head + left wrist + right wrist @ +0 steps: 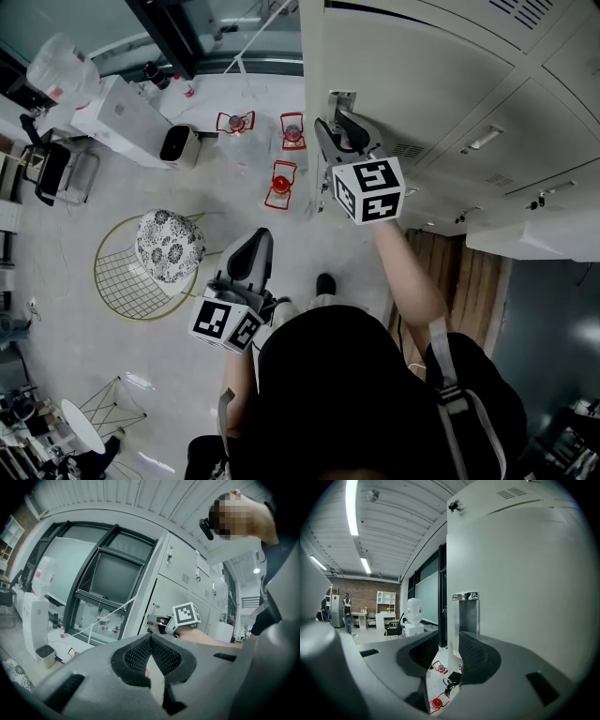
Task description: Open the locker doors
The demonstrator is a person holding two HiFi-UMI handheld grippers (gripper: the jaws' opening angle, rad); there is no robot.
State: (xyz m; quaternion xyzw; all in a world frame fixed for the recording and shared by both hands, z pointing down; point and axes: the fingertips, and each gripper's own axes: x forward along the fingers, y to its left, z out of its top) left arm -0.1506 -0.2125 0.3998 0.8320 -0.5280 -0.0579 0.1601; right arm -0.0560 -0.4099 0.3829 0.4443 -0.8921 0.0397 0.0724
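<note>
While R gripper (339, 120) fingers spread at locker door (422, 84) edge, L gripper (251, 246) fingers press together near chair (169, 246).

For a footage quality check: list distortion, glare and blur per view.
Head view: even light, sharp, locker lines bowed. Left gripper view: heavy fisheye, dark corners, a mosaic patch. Right gripper view: fisheye too, ceiling light blown out, glint on the chrome handle.

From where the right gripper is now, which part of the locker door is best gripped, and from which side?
I would grip the upright metal handle beside the free edge of the locker door, one finger in its recess, one round the edge. Come level from the edge side: the right gripper faces it, fingers open, astride that edge.
</note>
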